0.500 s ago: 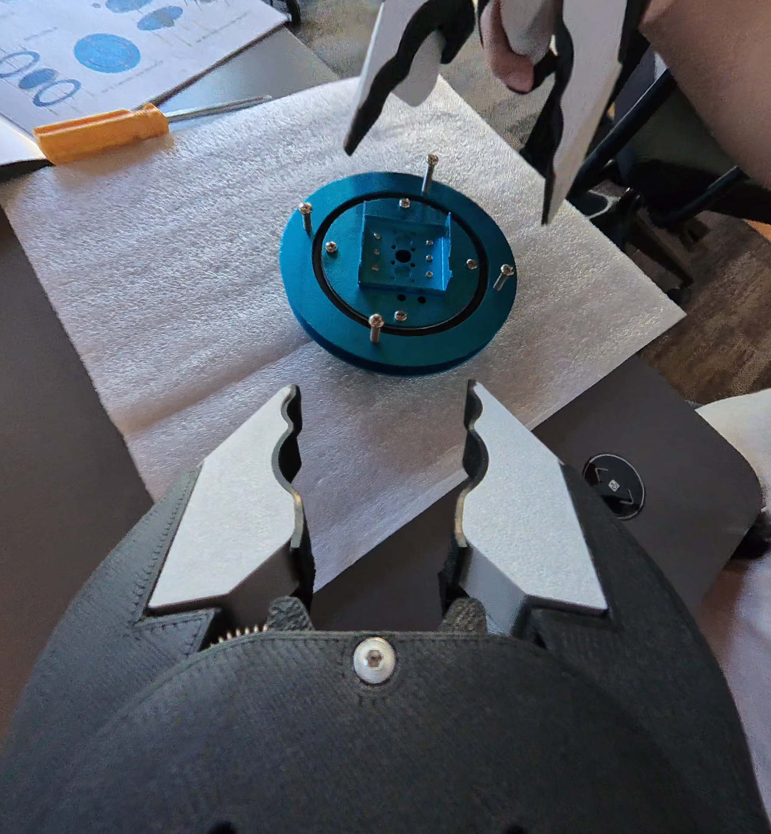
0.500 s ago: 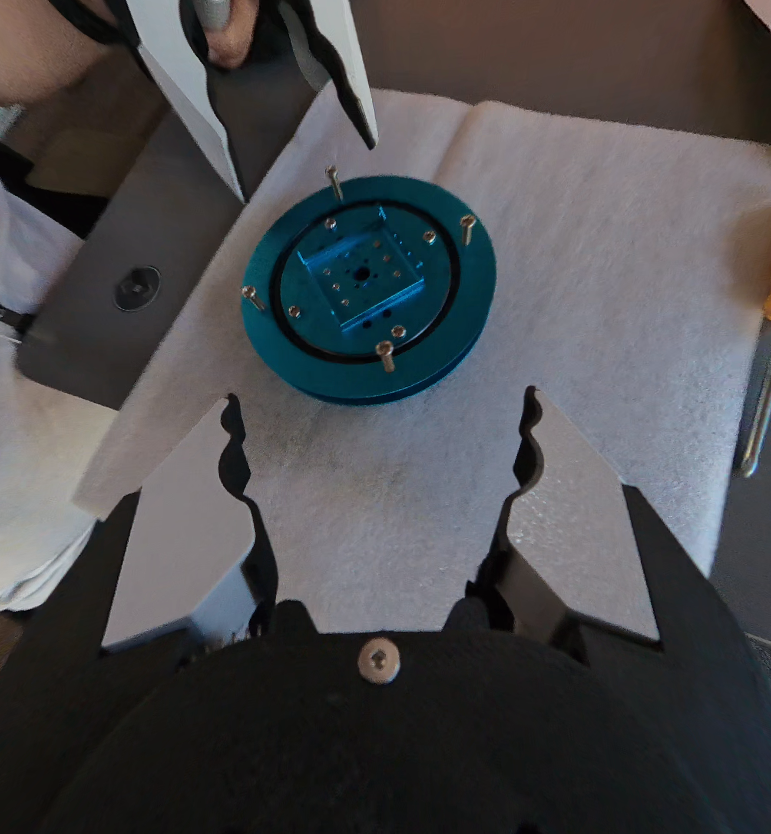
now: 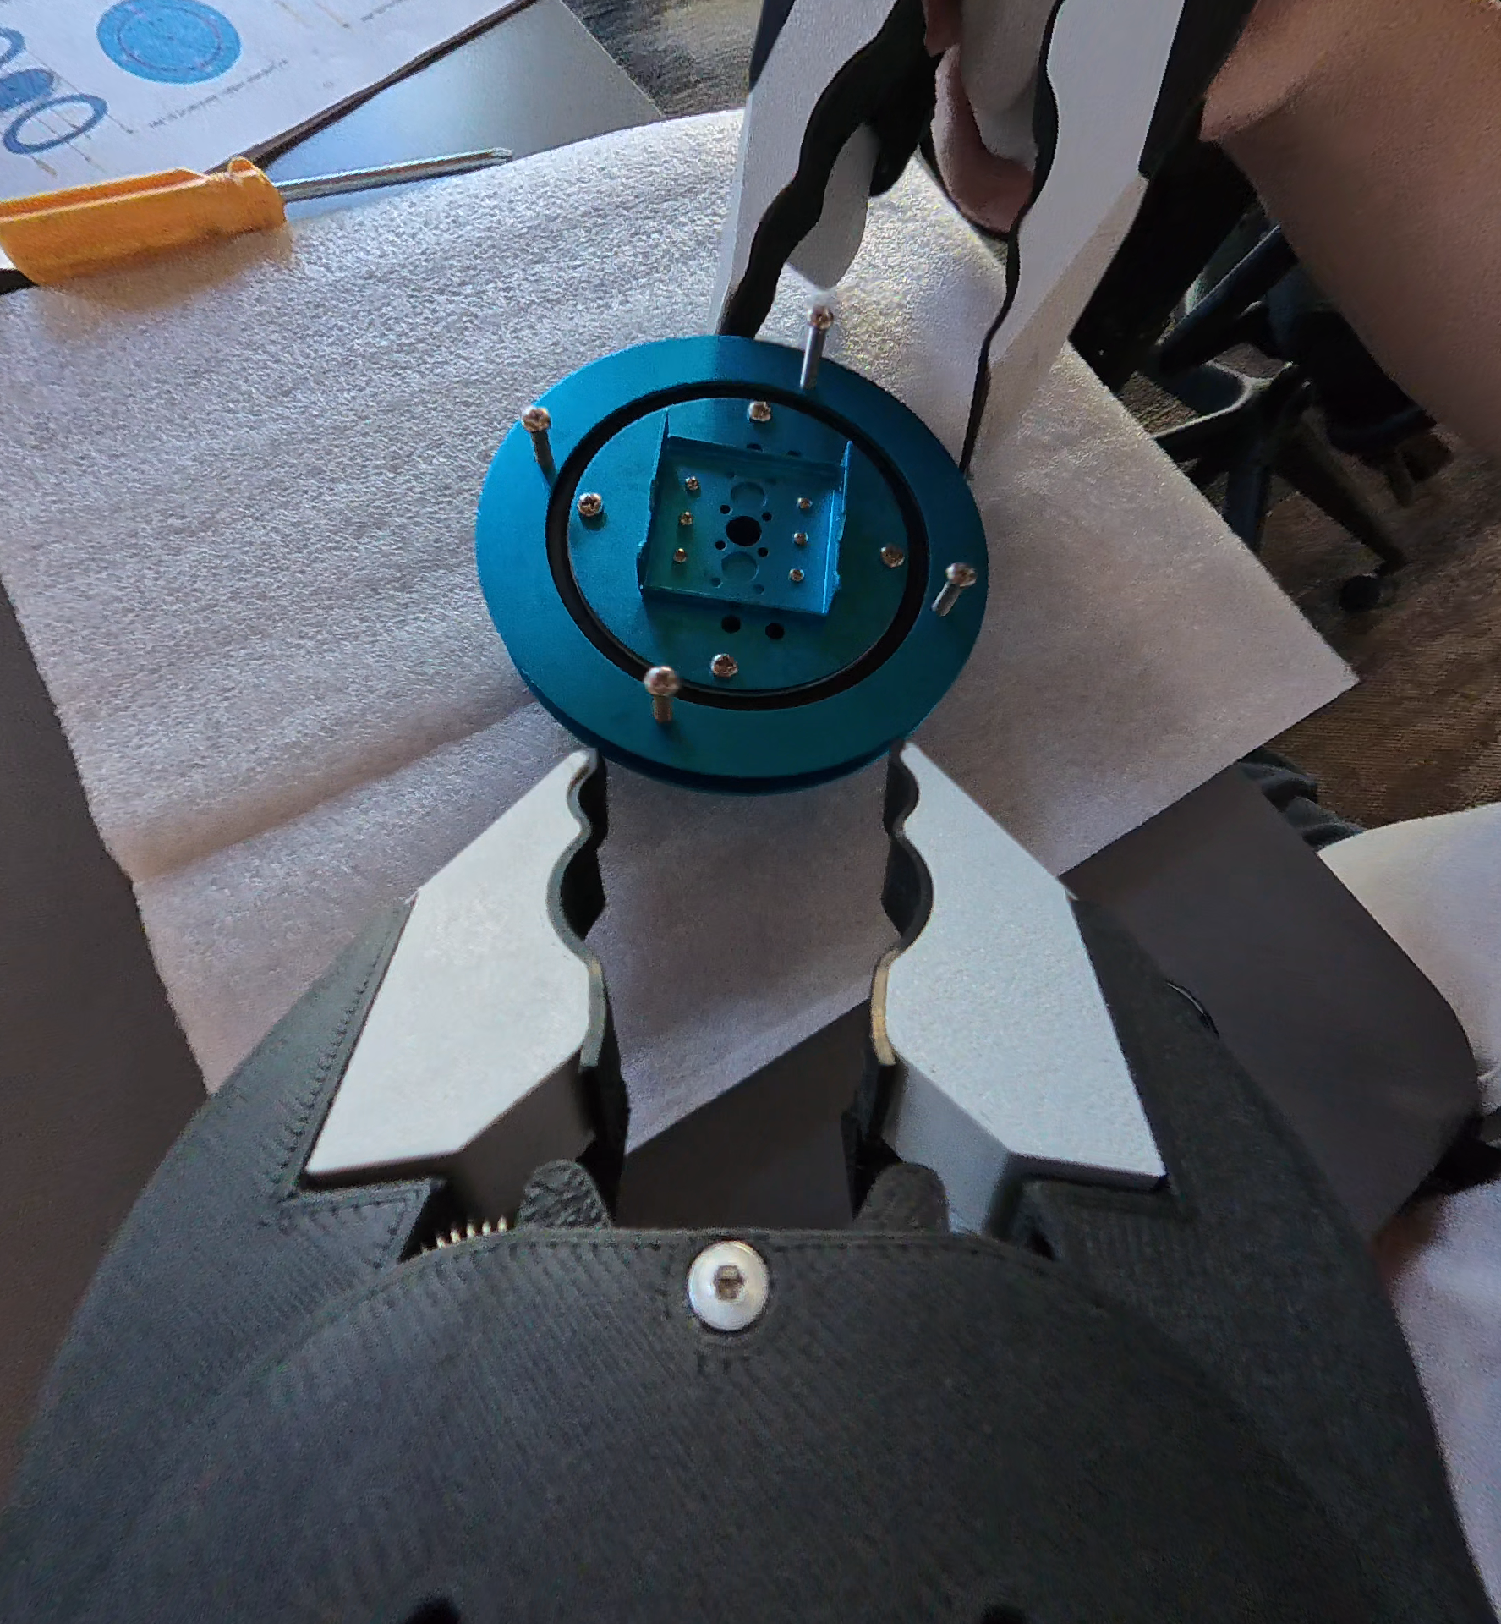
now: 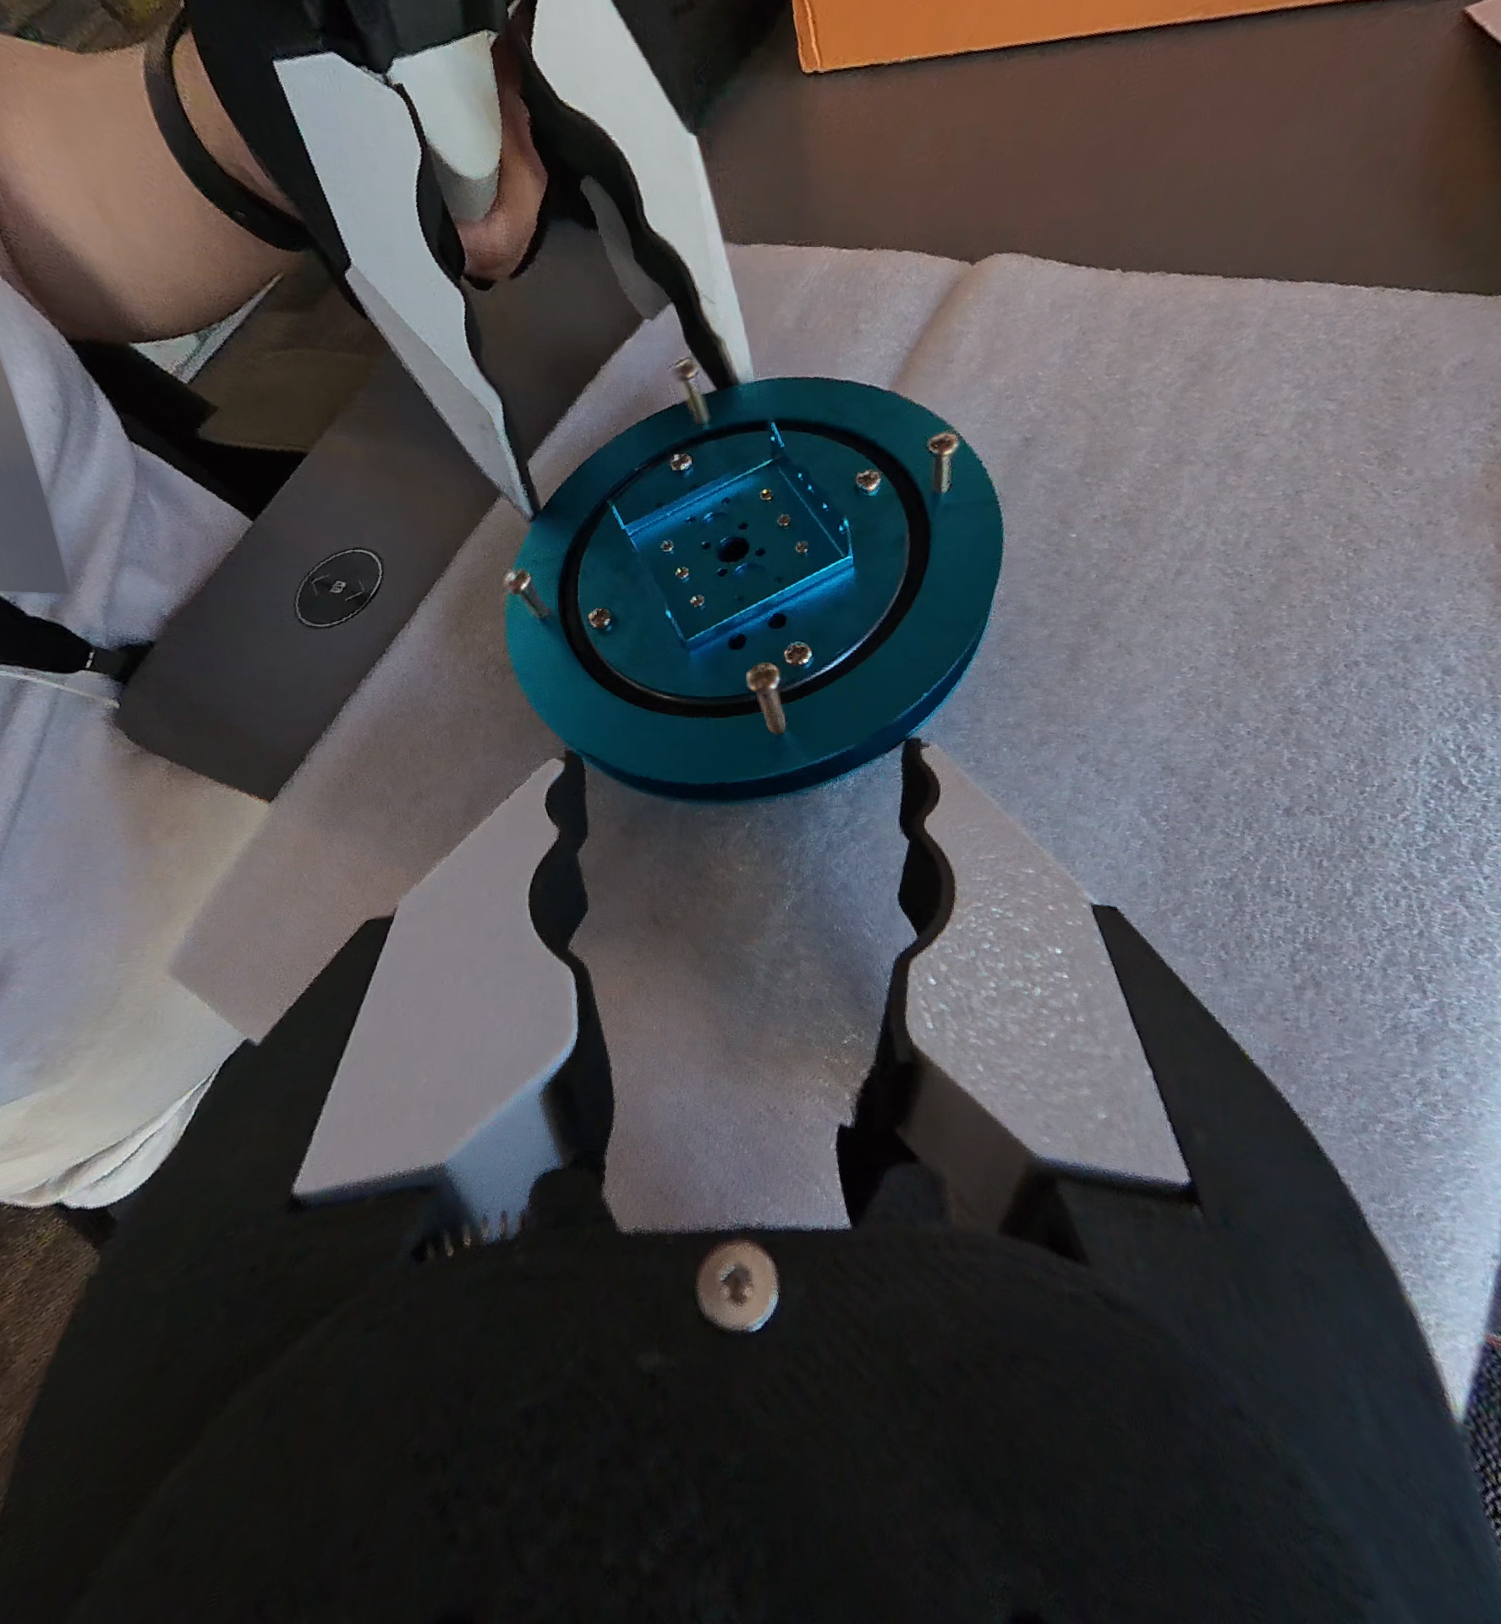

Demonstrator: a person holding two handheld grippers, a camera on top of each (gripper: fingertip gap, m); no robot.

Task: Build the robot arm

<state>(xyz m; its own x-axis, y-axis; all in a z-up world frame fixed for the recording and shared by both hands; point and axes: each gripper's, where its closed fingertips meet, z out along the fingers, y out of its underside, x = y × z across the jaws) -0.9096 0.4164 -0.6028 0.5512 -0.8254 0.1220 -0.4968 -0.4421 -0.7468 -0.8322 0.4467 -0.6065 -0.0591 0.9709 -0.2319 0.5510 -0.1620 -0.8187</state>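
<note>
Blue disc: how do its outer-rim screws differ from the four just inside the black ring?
Outer-rim screws stand proud with bare shanks, some leaning; inner screws sit flush, heads only. Outer-rim screws lie outside the black ring, inner screws within. Both have silvery heads.

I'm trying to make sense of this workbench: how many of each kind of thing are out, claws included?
Black-and-grey two-finger claws: 2 (left claw, right claw)
Round blue metal disc: 1
Tall silver screws standing on its rim: 4
Orange-handled screwdriver: 1
White foam sheet: 1
Total: 9
</note>
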